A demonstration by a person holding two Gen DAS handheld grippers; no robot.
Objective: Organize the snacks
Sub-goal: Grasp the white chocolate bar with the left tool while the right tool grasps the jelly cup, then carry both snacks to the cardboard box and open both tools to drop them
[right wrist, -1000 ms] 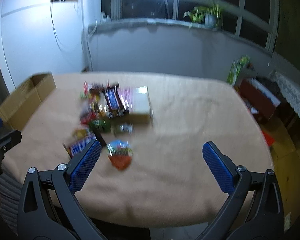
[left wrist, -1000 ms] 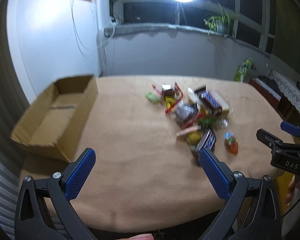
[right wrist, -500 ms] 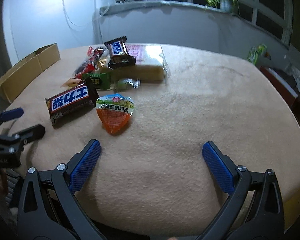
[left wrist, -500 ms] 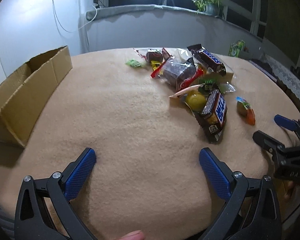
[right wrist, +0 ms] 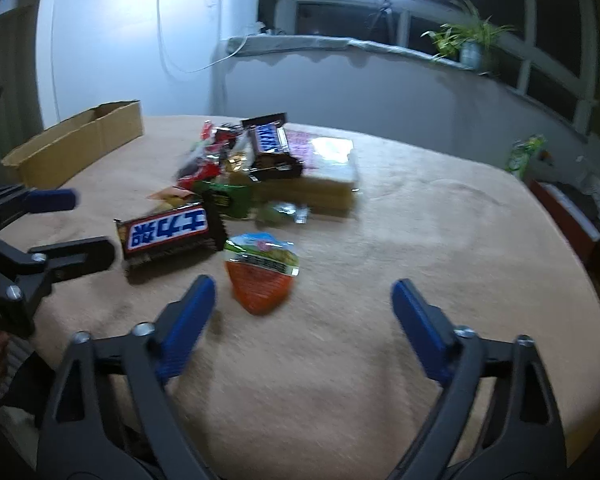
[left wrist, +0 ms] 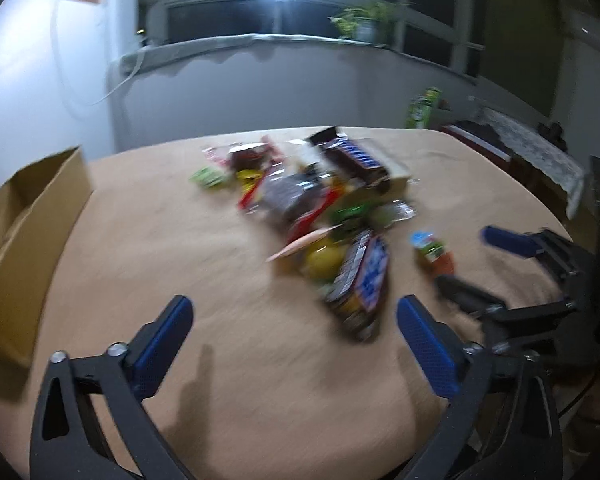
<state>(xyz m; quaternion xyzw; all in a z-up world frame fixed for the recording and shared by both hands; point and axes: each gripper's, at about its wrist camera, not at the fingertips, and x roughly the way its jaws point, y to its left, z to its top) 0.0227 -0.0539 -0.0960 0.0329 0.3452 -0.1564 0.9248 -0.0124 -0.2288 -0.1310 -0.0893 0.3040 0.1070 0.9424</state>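
Note:
A pile of wrapped snacks [left wrist: 320, 200] lies mid-table. A brown Snickers bar [right wrist: 168, 236] lies at its near edge, also in the left wrist view [left wrist: 360, 280]. An orange jelly cup [right wrist: 262, 276] lies just beyond my right gripper [right wrist: 300, 312], which is open and empty; the cup also shows in the left wrist view [left wrist: 434, 252]. My left gripper [left wrist: 292, 328] is open and empty, just short of the bar. An open cardboard box [left wrist: 24, 236] stands at the table's left; it also shows in the right wrist view [right wrist: 80, 140].
The round table [right wrist: 440, 240] has a tan cloth. A large pale packet [right wrist: 328, 172] lies behind the pile. The right gripper appears in the left wrist view [left wrist: 520, 280]; the left gripper appears in the right wrist view [right wrist: 40, 240]. A wall and window ledge stand behind.
Both grippers have shifted forward and tilted up a little over the table. The left wrist view is now blurred by motion. Both stay open; nothing was picked up.

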